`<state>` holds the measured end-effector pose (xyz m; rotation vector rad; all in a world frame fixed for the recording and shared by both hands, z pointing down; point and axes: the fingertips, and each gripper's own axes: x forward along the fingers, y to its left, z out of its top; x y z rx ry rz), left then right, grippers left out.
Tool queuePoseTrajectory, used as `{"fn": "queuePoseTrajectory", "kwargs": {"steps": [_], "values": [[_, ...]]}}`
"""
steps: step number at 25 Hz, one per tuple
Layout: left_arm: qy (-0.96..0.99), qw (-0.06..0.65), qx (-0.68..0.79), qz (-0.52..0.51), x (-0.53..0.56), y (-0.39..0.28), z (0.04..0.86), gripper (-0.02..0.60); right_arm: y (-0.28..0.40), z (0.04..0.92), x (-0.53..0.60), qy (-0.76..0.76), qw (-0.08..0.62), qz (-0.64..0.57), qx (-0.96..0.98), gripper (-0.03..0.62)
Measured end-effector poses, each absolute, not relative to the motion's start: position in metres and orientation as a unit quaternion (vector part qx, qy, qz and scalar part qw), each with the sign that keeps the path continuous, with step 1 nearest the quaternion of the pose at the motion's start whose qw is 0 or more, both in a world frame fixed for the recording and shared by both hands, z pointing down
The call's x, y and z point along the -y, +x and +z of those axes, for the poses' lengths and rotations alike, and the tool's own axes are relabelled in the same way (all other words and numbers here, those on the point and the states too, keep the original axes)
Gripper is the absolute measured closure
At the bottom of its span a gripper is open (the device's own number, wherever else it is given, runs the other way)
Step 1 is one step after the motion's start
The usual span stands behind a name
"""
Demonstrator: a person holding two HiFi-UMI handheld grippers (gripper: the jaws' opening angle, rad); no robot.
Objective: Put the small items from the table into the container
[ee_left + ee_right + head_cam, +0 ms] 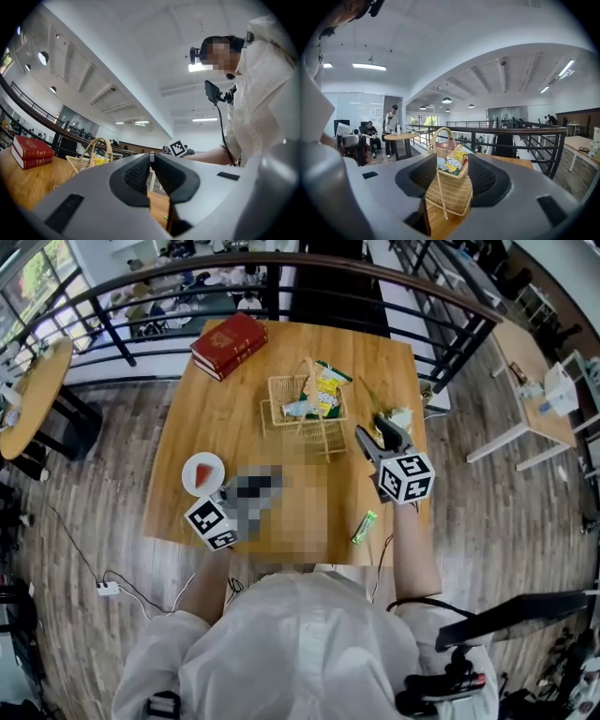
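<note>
Nearest me, a green packet (364, 527) lies by the front edge of the table (244, 418), not yet packed. My left claw (151, 158) is clenched on nothing. My right claw (374, 435) gapes empty, facing the wicker basket (305, 411) mid-table. It already holds snack packets (323, 390). A plate (202, 474) sits to the left, and red books (230, 343) at the far corner. I judge the way clear.

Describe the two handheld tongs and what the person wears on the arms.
Both the left tongs and the right tongs have smooth grey moulded bodies with black, finely textured pads lining the jaws. Each carries a white cube printed with black square markers: the left cube and the right cube. The person wears a white short-sleeved shirt, leaving the forearms bare.
</note>
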<state>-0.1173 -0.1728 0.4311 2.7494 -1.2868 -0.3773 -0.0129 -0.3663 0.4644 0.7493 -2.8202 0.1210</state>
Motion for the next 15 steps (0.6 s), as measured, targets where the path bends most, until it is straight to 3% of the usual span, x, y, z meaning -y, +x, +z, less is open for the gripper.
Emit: {"fn": "queuePoseTrajectory", "kwargs": {"steps": [15], "values": [[0.931,0.053,0.342,-0.114,0.158,-0.094,0.434,0.566,0.037,0.456,0.320,0.325,0.101,0.037,0.939,0.405]]}}
